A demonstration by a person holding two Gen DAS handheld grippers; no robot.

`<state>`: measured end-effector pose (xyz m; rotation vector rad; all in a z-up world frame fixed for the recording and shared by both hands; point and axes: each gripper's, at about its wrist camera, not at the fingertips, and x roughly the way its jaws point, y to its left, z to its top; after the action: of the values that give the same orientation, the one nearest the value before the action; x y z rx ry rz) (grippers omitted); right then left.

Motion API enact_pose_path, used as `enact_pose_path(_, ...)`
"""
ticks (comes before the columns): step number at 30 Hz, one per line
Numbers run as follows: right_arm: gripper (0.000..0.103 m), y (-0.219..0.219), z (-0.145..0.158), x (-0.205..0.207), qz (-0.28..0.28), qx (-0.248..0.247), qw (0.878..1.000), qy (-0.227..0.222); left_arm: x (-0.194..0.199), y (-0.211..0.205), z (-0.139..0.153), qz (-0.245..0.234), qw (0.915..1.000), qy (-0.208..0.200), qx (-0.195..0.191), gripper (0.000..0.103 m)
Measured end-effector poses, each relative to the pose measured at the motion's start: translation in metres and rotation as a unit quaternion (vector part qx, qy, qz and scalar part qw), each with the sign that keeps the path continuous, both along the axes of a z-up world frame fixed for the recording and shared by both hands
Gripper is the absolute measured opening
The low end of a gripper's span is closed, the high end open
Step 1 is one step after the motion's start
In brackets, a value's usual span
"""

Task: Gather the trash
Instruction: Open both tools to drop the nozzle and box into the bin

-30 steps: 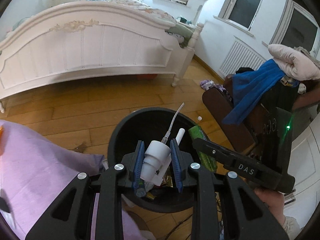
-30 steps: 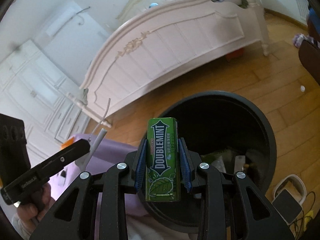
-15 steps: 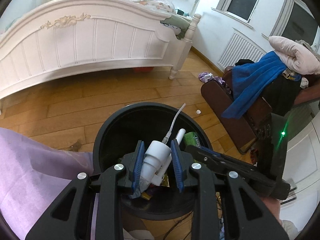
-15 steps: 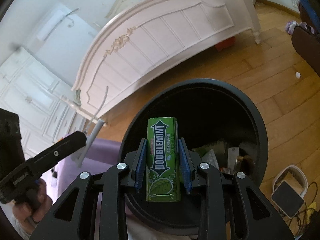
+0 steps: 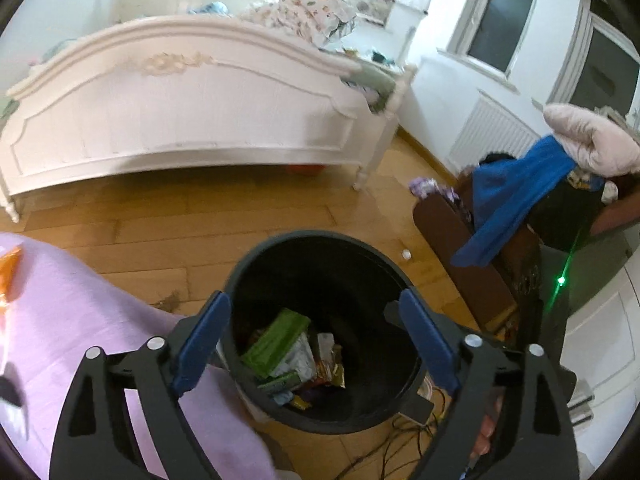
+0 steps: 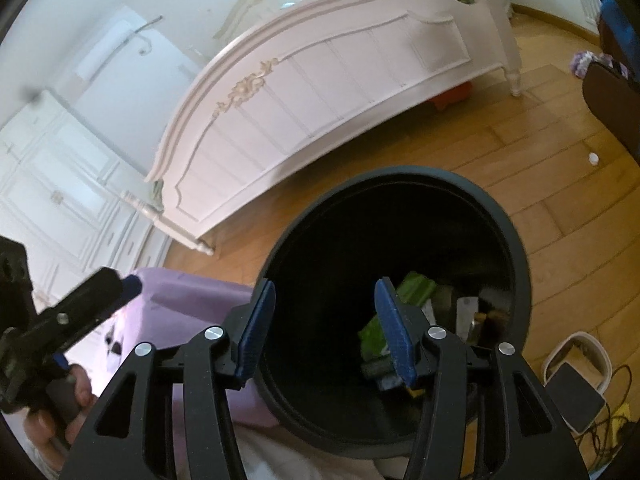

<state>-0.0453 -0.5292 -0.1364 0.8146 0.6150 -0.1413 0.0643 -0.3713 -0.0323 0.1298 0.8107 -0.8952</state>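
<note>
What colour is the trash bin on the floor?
The trash bin is black, clearest in the right wrist view.

black bin (image 5: pixel 256 264), green pack (image 5: pixel 276 340), lilac cloth (image 5: pixel 80 312)

Black bin (image 5: pixel 320 248) on wooden floor (image 5: pixel 160 224)

1. Your left gripper (image 5: pixel 314 336) has matte black, cut-out triangular arms filling the lower frame, with blue ribbed pads (image 5: pixel 202 344).
2. Silver round screws dot each arm's top.
3. Your right gripper (image 6: pixel 326 330) is built the same: black arms, blue pads (image 6: pixel 394 338), silver screws.
</note>
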Motion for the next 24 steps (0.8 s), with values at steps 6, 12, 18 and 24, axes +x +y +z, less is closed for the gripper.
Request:
enact_pose_path(6,0.053,0.023,0.017,0.009,0.025,-0.017,1.000,-0.004,0.006,0.047,0.012,0.048,0.9987,-0.006,-0.016,0.087)
enact_pose_path(12,0.053,0.053,0.036,0.025,0.057,-0.038,0.998,-0.009,0.020,0.105,0.020,0.106,0.9939,-0.007,-0.031,0.087)
enact_pose_path(18,0.053,0.087,0.057,0.041,0.089,-0.060,0.994,-0.013,0.032,0.163,0.023,0.158,0.9863,0.001,-0.048,0.087)
enact_pose_path(24,0.053,0.121,0.074,0.058,0.122,-0.082,0.989,-0.016,0.040,0.213,0.020,0.202,0.9779,0.005,-0.051,0.087)
